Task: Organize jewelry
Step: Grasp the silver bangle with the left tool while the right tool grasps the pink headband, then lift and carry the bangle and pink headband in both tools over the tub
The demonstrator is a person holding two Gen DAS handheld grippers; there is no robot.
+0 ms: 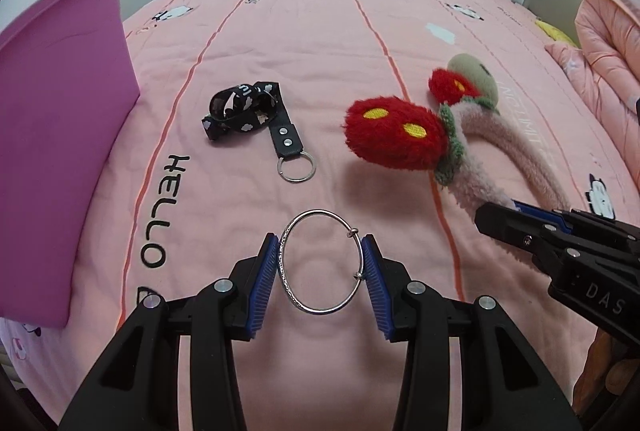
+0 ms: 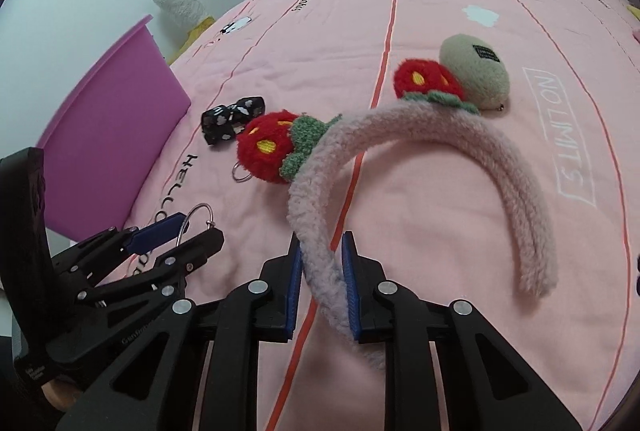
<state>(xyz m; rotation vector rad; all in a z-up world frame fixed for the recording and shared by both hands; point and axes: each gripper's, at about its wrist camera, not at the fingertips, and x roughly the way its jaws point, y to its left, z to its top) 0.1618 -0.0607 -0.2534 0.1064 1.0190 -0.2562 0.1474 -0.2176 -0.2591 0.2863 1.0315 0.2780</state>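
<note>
My left gripper (image 1: pixel 322 251) is shut on a thin silver bangle (image 1: pixel 296 305), its blue pads pressing the ring's two sides just above the pink bedspread. The left gripper also shows in the right wrist view (image 2: pixel 188 227) with the bangle (image 2: pixel 199 207) in it. My right gripper (image 2: pixel 321 247) is shut on one end of a fluffy pink headband (image 2: pixel 432 119) with red plush strawberries (image 2: pixel 266 151). The headband (image 1: pixel 480 147) lifts off the bed at the gripped end. A black patterned strap keychain (image 1: pixel 256 111) with a metal ring lies on the bed behind.
A purple bin (image 1: pixel 60 135) stands at the left edge of the bed; it also shows in the right wrist view (image 2: pixel 116 135). A beige plush ball (image 2: pixel 476 77) lies by the headband. A folded pink quilt (image 1: pixel 608 43) sits at the right.
</note>
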